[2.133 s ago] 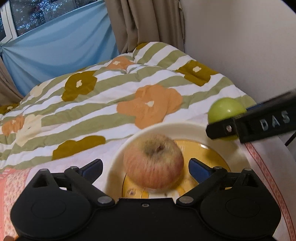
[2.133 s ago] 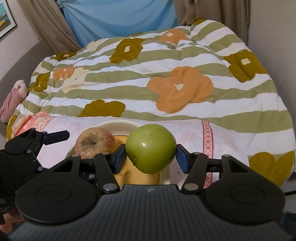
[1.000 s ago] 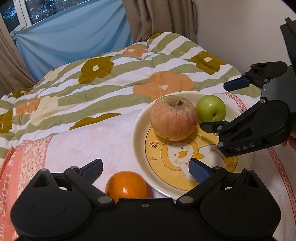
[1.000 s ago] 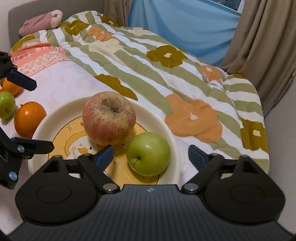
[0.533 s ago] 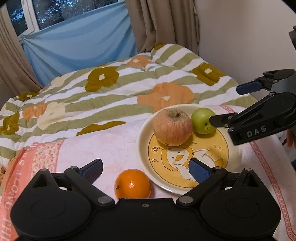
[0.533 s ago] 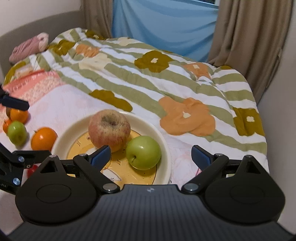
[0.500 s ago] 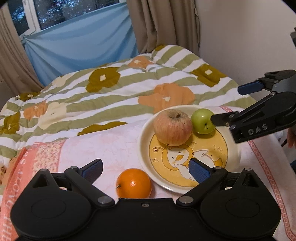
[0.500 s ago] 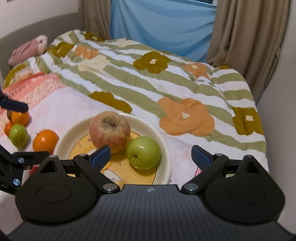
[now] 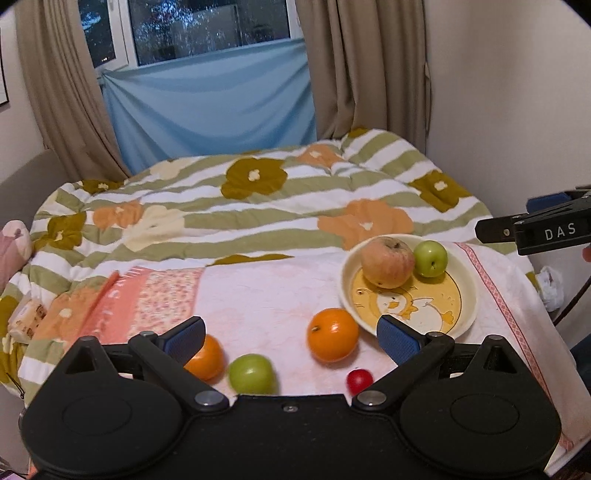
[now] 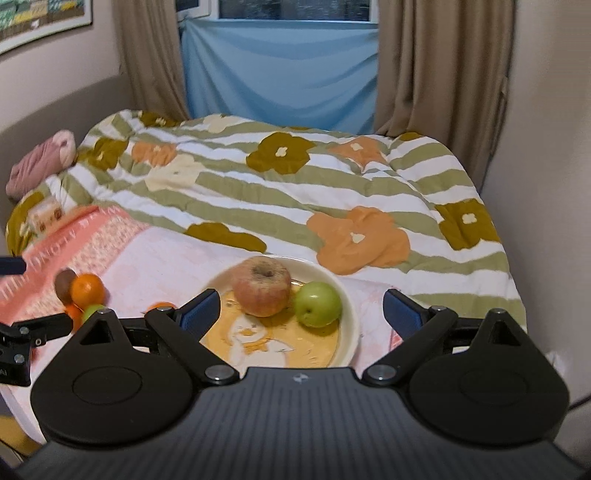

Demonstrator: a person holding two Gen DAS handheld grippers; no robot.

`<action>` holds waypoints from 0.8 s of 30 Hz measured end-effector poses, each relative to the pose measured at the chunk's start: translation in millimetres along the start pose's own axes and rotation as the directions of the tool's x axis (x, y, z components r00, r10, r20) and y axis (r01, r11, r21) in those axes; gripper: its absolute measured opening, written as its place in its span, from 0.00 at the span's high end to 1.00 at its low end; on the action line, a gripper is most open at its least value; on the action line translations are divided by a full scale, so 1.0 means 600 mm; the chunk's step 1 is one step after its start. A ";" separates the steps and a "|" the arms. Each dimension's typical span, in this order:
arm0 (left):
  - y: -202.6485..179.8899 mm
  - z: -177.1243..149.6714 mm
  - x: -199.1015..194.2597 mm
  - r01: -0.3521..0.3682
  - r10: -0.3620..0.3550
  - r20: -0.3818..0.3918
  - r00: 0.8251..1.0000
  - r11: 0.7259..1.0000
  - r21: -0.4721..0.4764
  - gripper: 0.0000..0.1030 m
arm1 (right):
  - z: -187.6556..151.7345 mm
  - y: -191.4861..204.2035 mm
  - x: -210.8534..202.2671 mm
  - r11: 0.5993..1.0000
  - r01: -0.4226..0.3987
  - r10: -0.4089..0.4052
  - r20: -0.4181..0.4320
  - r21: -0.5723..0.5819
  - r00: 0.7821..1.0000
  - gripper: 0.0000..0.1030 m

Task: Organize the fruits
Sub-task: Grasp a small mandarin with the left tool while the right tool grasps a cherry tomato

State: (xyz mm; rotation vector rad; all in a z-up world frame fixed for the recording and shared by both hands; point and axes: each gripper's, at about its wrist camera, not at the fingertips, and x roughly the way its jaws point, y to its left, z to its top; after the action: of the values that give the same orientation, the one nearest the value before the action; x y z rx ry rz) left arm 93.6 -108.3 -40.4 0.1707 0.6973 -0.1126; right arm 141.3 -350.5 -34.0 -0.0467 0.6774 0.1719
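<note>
Lying beside plate [image 9: 467,295]: orange [image 9: 332,334], green fruit [image 9: 252,373]

Bed w/ striped green-white floral quilt [image 9: 258,206], pink towel [image 9: 258,291] over its near end. Window [image 9: 207,29] behind, dark outside, blue cloth [image 9: 207,107] hung below, beige curtains [image 9: 365,70] each side. Plain pale walls [image 9: 517,92]; framed picture [image 10: 40,20] at left.

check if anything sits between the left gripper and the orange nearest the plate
Nothing visible does. The left gripper is open, and the orange lies on the pink towel just ahead of its fingers. A green apple and a small red fruit lie nearer, off to either side.
</note>
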 end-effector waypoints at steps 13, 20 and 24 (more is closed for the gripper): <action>0.158 -0.081 -0.067 -0.032 0.032 0.002 0.999 0.999 0.001 0.01 | -0.044 0.197 -0.048 0.997 -0.002 0.006 -0.059 0.080 0.998 0.00; 0.229 -0.152 -0.042 -0.007 0.007 -0.051 0.999 1.000 -0.004 0.01 | -0.092 0.299 -0.022 0.996 0.018 -0.010 -0.085 0.092 0.996 0.00; 0.263 -0.182 -0.016 0.026 -0.028 -0.082 0.996 0.999 -0.019 0.04 | -0.118 0.342 0.014 0.996 0.038 -0.029 -0.118 0.076 0.993 0.00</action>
State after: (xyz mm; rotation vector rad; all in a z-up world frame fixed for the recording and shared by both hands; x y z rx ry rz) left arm 42.6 67.9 -97.8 0.1496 0.7828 -0.1255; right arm 68.5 -154.3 -91.8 0.0071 0.7987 0.1106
